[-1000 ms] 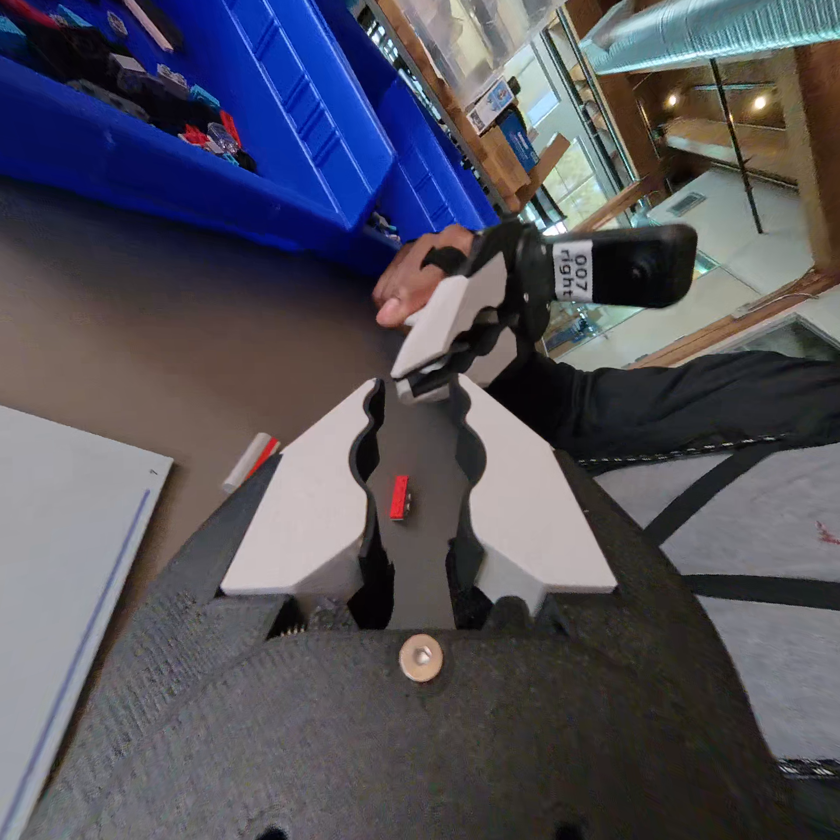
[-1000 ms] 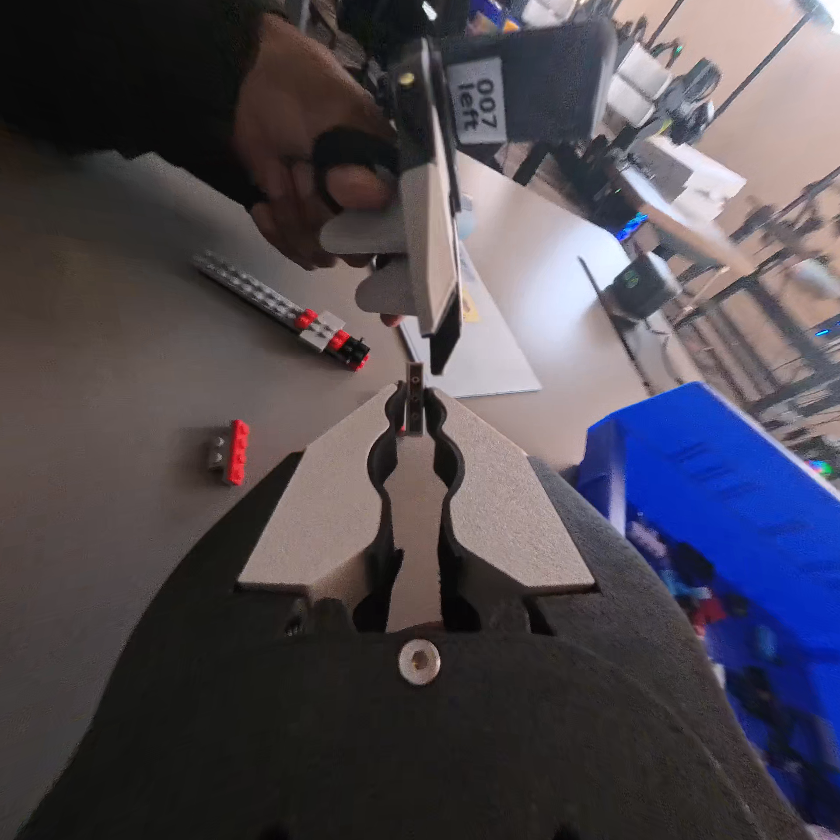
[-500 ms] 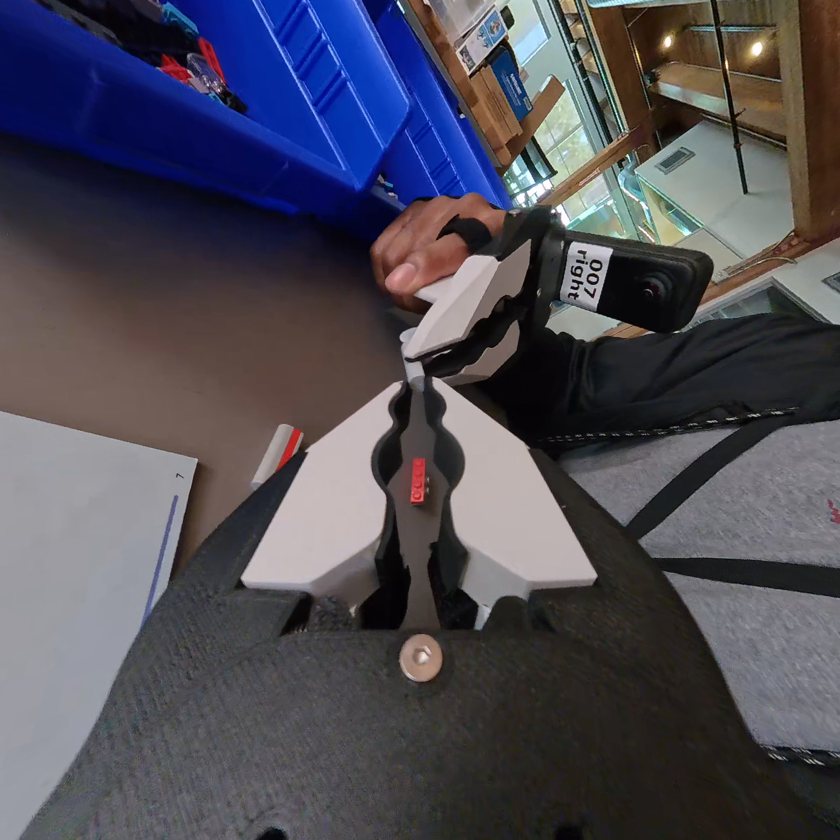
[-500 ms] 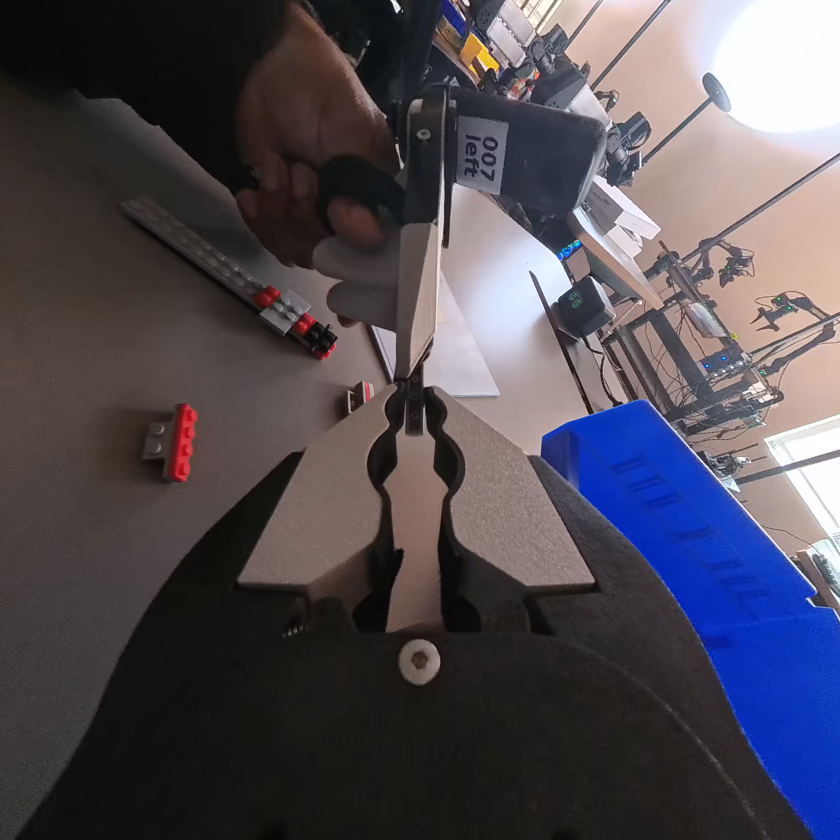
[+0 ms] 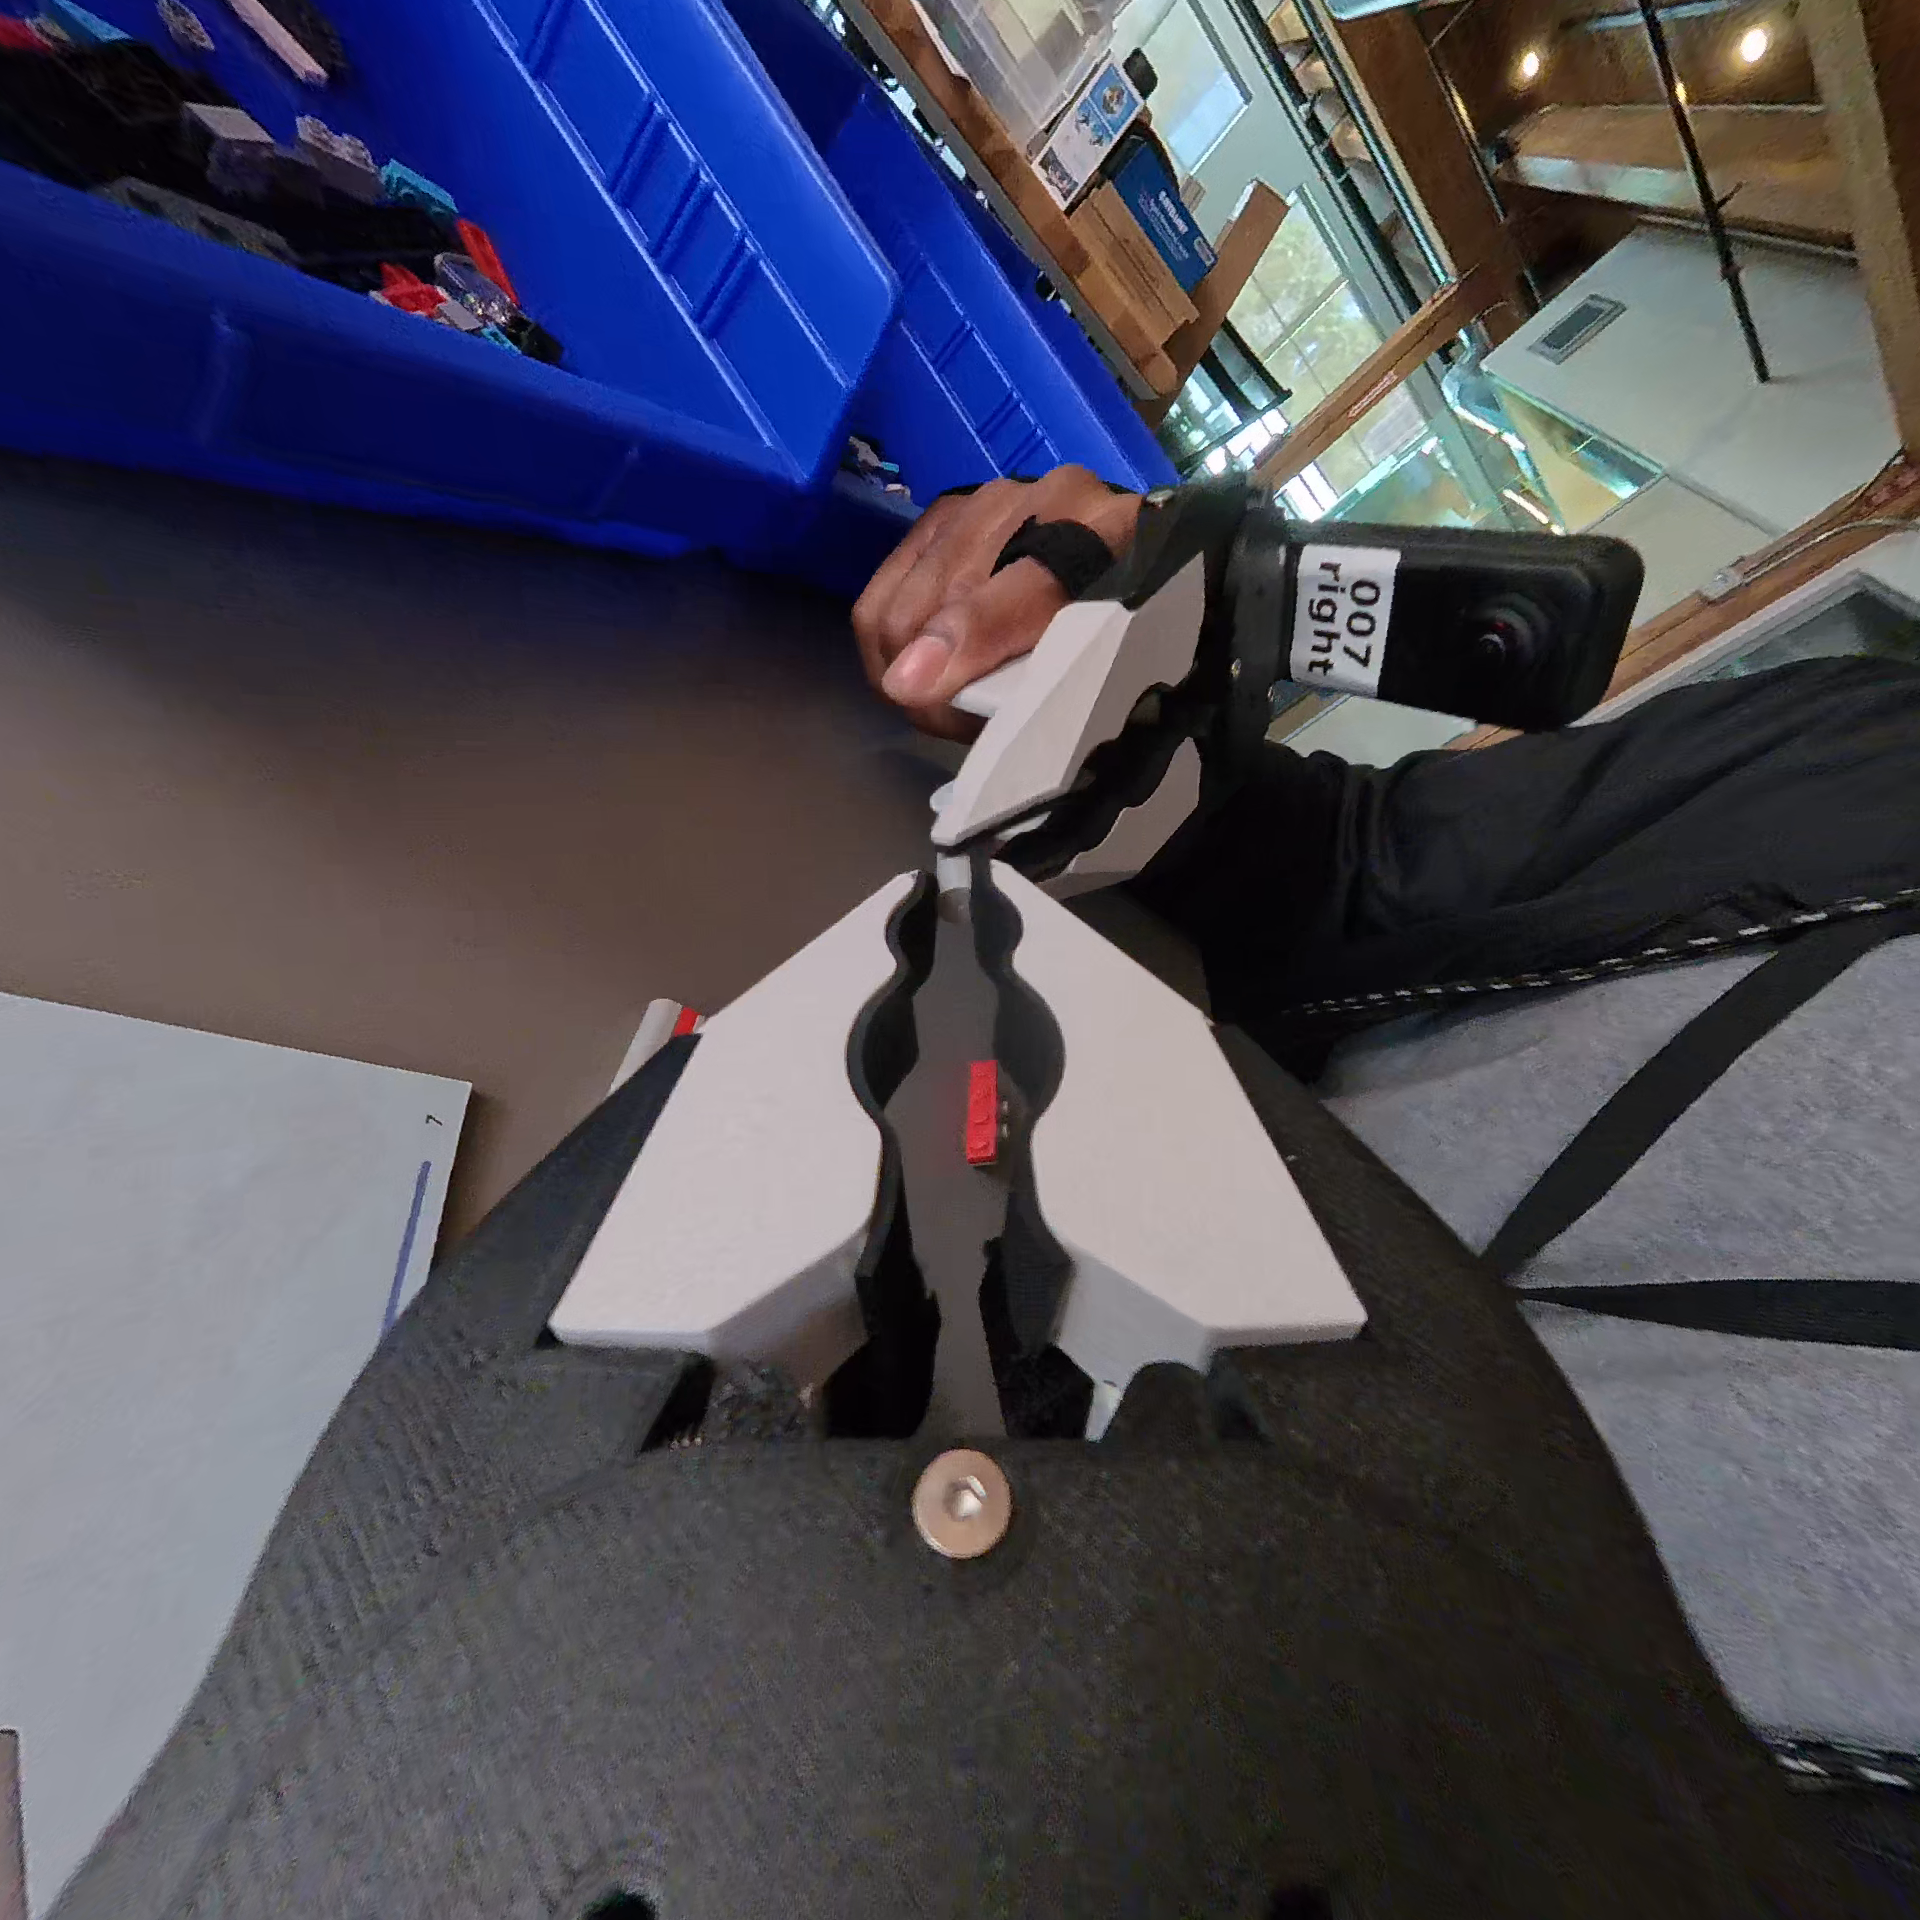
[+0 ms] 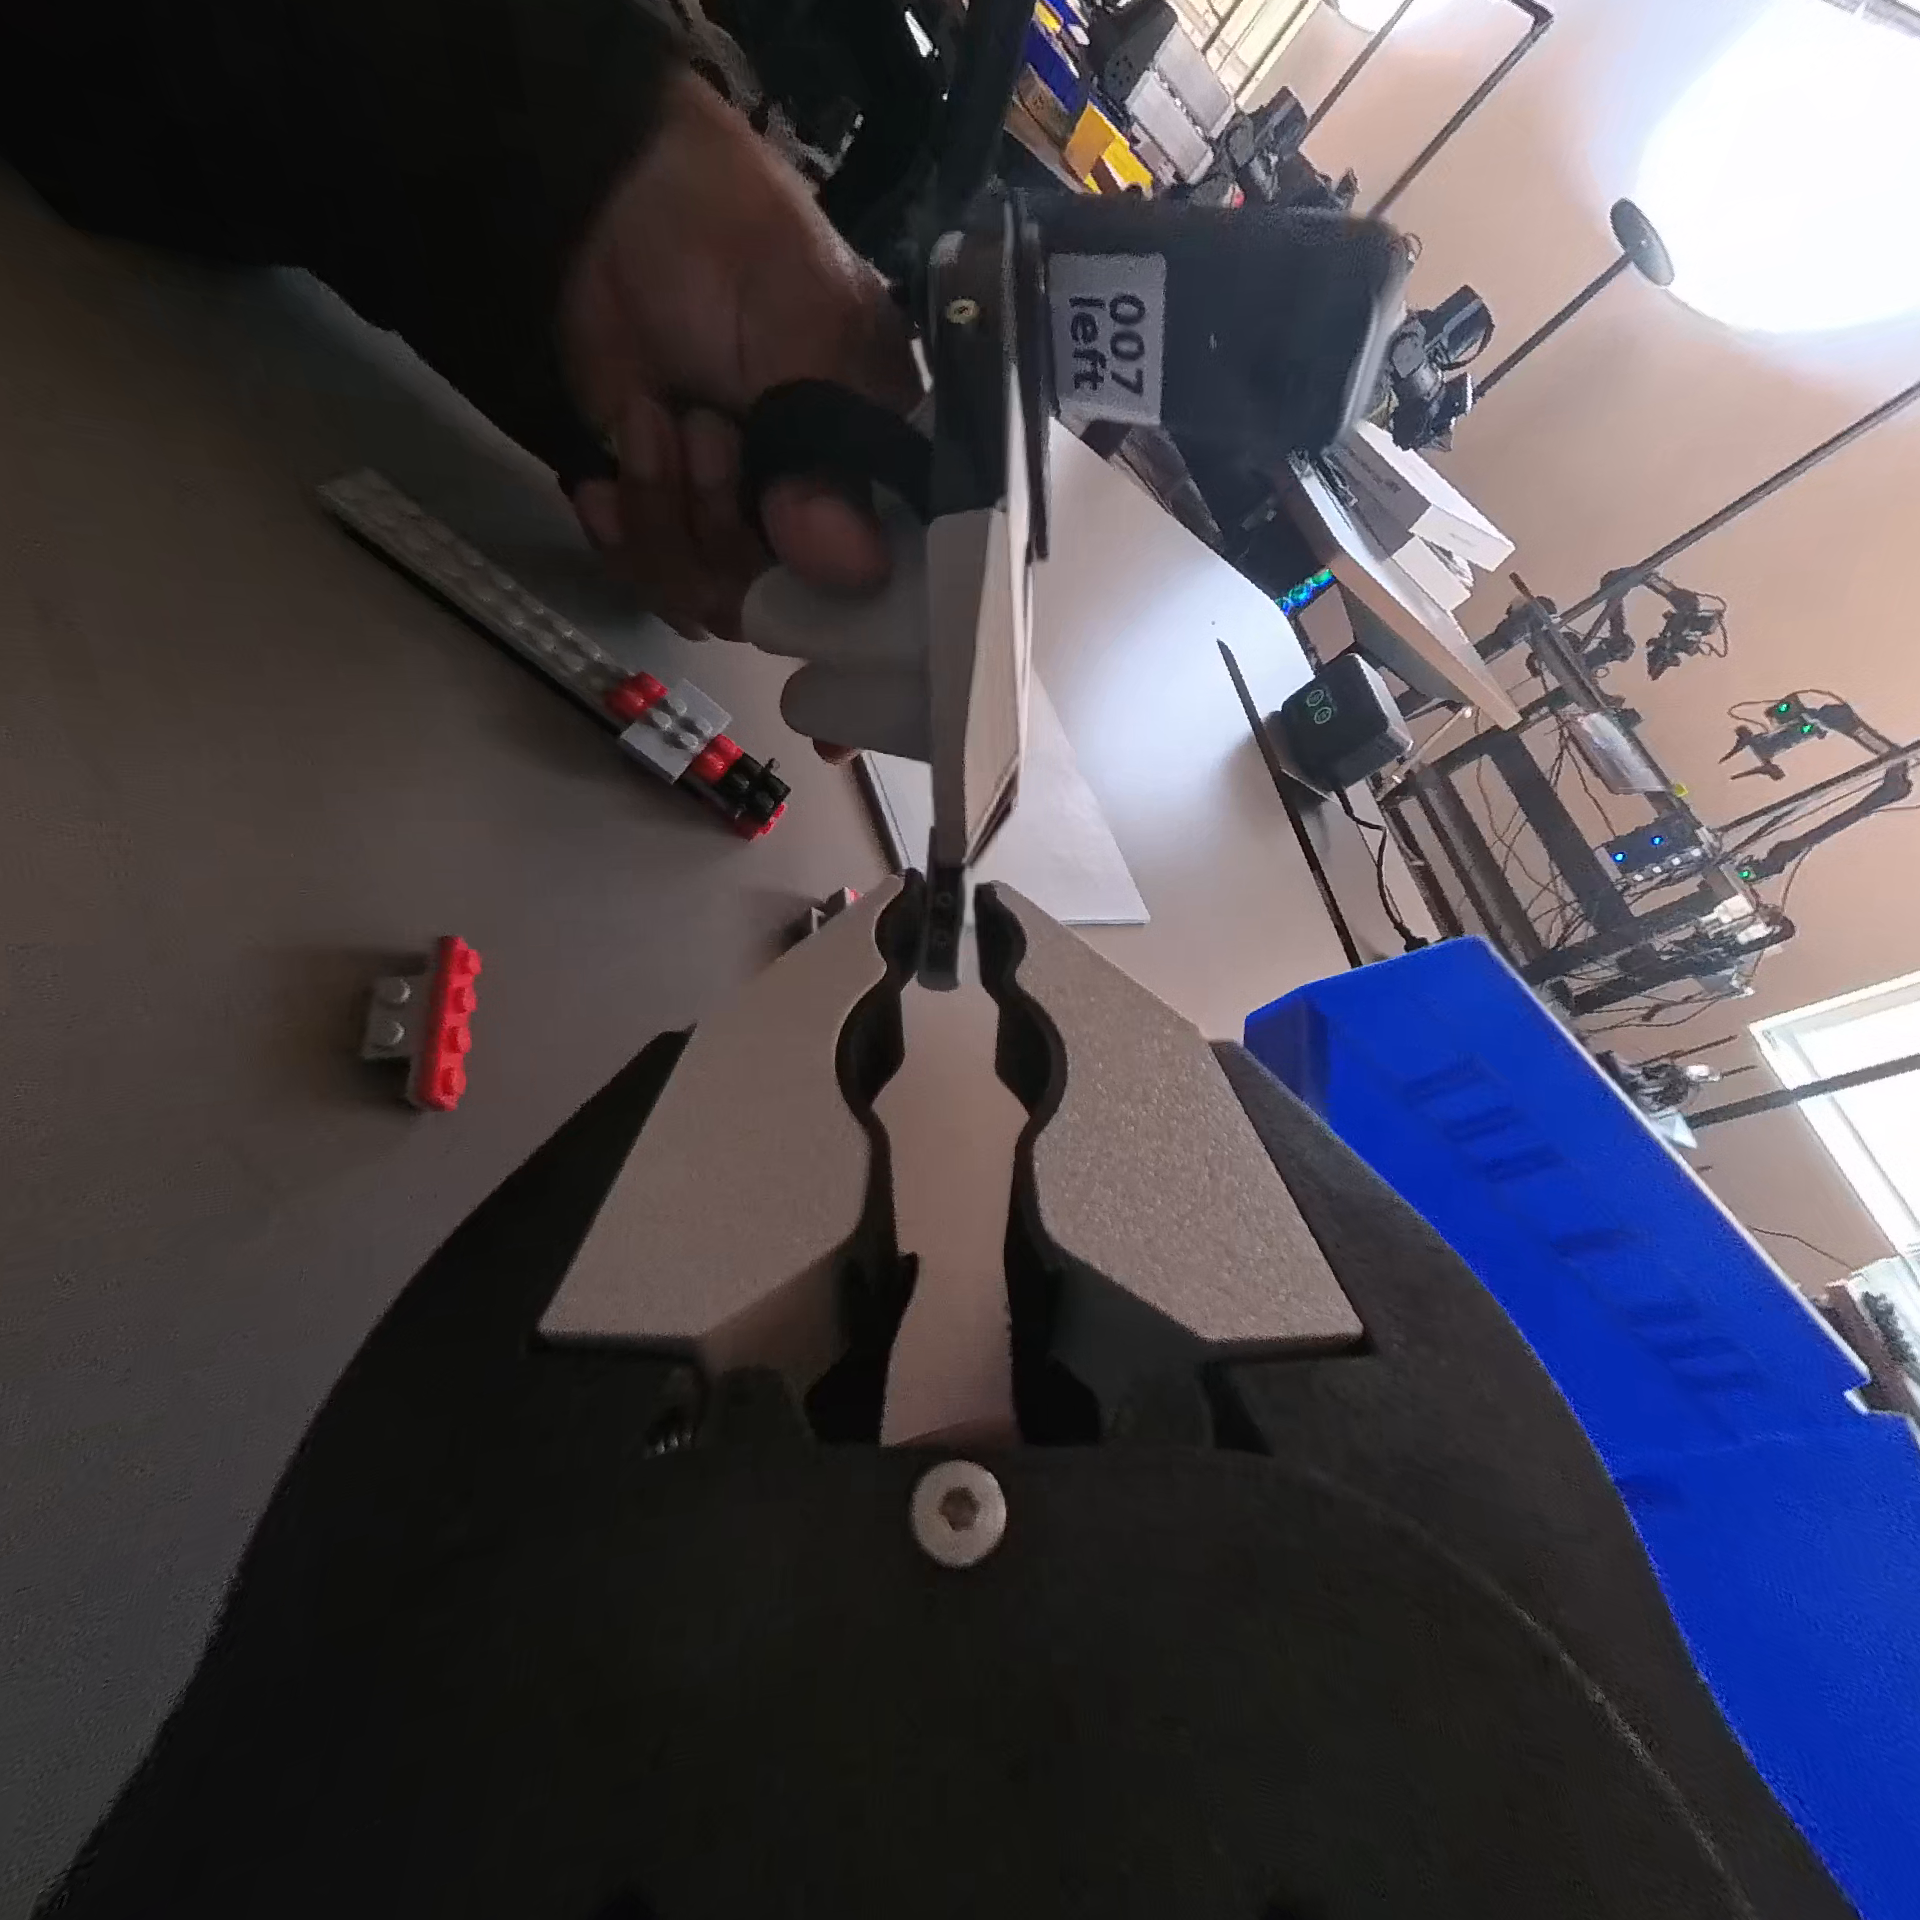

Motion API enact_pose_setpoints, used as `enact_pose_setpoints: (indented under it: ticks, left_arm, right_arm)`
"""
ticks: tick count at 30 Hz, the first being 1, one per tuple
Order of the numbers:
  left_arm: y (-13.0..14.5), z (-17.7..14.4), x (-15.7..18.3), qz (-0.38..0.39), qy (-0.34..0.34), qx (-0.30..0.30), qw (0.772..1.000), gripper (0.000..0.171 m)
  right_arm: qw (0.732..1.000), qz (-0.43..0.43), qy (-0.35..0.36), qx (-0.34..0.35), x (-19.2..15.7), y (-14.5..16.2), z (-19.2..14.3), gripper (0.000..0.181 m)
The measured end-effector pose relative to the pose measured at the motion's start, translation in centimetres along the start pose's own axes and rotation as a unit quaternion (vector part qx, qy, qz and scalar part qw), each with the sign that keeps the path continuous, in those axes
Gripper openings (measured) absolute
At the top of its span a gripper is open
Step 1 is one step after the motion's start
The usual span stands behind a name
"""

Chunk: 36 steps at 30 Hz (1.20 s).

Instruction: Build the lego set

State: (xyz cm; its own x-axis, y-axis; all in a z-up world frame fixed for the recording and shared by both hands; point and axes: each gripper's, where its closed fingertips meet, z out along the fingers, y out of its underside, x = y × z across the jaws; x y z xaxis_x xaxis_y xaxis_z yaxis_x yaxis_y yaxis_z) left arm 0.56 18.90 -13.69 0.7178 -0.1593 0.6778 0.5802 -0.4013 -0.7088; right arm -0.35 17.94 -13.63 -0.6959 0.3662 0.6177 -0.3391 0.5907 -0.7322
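Observation:
A small dark grey lego piece [image 6: 940, 935] is held in the air between both grippers. My right gripper [image 6: 943, 906] is shut on its lower part. My left gripper [image 5: 951, 885] is shut on the other end of the same piece [image 5: 954, 878]; the two sets of tips nearly touch. In the right wrist view the left gripper [image 6: 951, 836] comes down edge-on from above. In the left wrist view the right gripper [image 5: 961, 831] meets mine from the upper right. A red and grey sub-assembly [image 6: 421, 1023] lies on the table [image 6: 208, 831], seen also between my left fingers [image 5: 982, 1112].
A long grey plate with red, grey and black bricks [image 6: 582, 665] lies on the table beyond it. A small grey and red piece [image 6: 826, 914] shows behind my right finger. Instruction sheet [image 5: 187, 1299] at the left. Blue bins of parts [image 5: 416, 312] [image 6: 1558, 1195] stand along the edge.
My left gripper has closed from wide open onto the piece held by the right gripper. Both grippers have come tip to tip and now hold steady.

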Motion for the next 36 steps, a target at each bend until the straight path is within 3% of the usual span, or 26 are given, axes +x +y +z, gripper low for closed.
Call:
enact_pose_setpoints:
  ticks: [7, 9, 13, 17, 22, 25, 36]
  left_arm:
    - [-0.7, -0.9, -0.9, 0.064, -0.048, 0.017, 0.997, 0.005]
    - [-0.8, -1.3, -1.2, 0.076, -0.061, 0.022, 0.995, 0.005]
    - [-1.4, -2.1, -1.2, 0.086, -0.076, 0.040, 0.993, 0.005]
    - [-1.8, -2.5, -0.8, 0.090, -0.077, 0.050, 0.992, 0.005]
    - [-1.8, -2.5, -0.4, 0.098, -0.080, 0.047, 0.991, 0.005]
    - [-1.8, -2.5, -0.4, 0.091, -0.075, 0.053, 0.992, 0.005]
    - [-2.1, -3.1, -0.9, 0.090, -0.092, 0.061, 0.990, 0.005]
  right_arm:
    - [0.993, 0.120, -0.001, 0.002, 0.7, -0.5, -0.9, 0.029]
    - [0.986, 0.162, -0.024, -0.009, -0.6, -0.8, -1.5, 0.029]
    - [0.967, 0.216, -0.091, -0.098, -5.5, 0.8, -2.9, 0.029]
    - [0.958, 0.197, -0.121, -0.172, -8.8, 3.0, -3.7, 0.029]
    - [0.956, 0.189, -0.153, -0.165, -9.3, 2.5, -3.1, 0.025]
    - [0.956, 0.180, -0.165, -0.164, -9.4, 2.4, -2.6, 0.010]
    - [0.981, 0.112, -0.051, -0.151, -4.1, -1.3, -1.9, 0.010]
